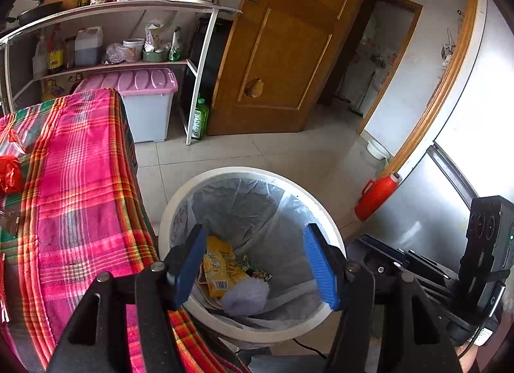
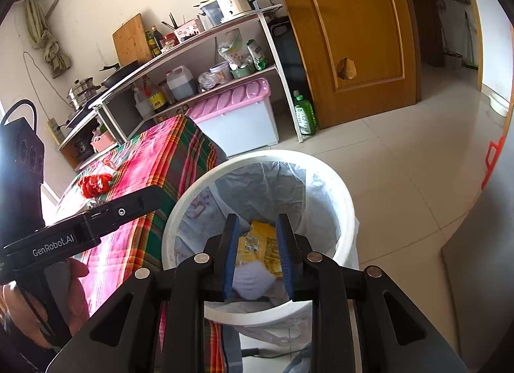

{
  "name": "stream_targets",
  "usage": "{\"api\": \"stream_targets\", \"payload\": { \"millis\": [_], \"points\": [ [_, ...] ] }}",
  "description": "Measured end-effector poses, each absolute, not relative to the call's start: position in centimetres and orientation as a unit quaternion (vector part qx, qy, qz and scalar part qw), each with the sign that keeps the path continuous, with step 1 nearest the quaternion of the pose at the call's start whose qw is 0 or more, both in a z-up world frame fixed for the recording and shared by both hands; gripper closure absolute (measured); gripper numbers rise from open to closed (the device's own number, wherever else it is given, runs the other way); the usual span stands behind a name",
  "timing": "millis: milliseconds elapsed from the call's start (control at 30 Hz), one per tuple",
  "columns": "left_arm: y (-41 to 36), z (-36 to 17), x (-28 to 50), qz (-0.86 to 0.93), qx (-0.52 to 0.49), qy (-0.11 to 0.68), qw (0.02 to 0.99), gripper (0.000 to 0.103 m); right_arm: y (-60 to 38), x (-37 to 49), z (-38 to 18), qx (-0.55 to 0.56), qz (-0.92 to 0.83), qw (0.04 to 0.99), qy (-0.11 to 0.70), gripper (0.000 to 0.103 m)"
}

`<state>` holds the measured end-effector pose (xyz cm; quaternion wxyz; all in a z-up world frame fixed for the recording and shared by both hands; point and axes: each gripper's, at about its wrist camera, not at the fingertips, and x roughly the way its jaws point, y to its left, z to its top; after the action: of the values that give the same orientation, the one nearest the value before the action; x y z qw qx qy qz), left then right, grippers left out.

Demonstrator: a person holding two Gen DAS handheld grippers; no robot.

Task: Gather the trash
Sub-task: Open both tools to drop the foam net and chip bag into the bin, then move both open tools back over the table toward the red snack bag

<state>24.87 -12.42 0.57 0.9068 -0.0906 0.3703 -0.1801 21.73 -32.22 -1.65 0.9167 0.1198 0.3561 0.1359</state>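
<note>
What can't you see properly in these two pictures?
- Bottom of the trash bin, both views: the yellow wrapper and pale wad cover whatever lies under them.
- Writing on the wrapper: too small to read.
- Red bag on the plaid cloth, left wrist view: cut off by the left edge.
- Room past the wooden door: too small and bright.

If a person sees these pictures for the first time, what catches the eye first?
The white trash bin on the floor, lined with a clear bag and holding a yellow wrapper. Both grippers hang over it, left gripper and right gripper, jaws apart, nothing between them. Beside it, the bright pink plaid tablecloth bears a red crumpled bag.
</note>
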Motion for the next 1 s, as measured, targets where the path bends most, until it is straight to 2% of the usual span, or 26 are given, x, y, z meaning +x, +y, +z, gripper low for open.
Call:
{"api": "stream_targets", "payload": {
  "millis": [167,500,1000],
  "points": [
    [-10.7,2.0,23.2,-0.172,-0.091,0.348,0.917,0.034,-31.0,20.7,-0.6,0.114,0.148,0.919,0.347,0.078],
    [-6.2,4.0,18.9,-0.124,-0.079,0.306,0.941,0.033,-27.2,18.8,1.4,0.088,0.183,0.925,0.322,0.078],
    [1.4,3.3,13.2,-0.030,-0.080,0.292,0.953,0.034,-19.0,16.1,2.2,0.041,0.258,0.915,0.307,0.077]
  ]
}}
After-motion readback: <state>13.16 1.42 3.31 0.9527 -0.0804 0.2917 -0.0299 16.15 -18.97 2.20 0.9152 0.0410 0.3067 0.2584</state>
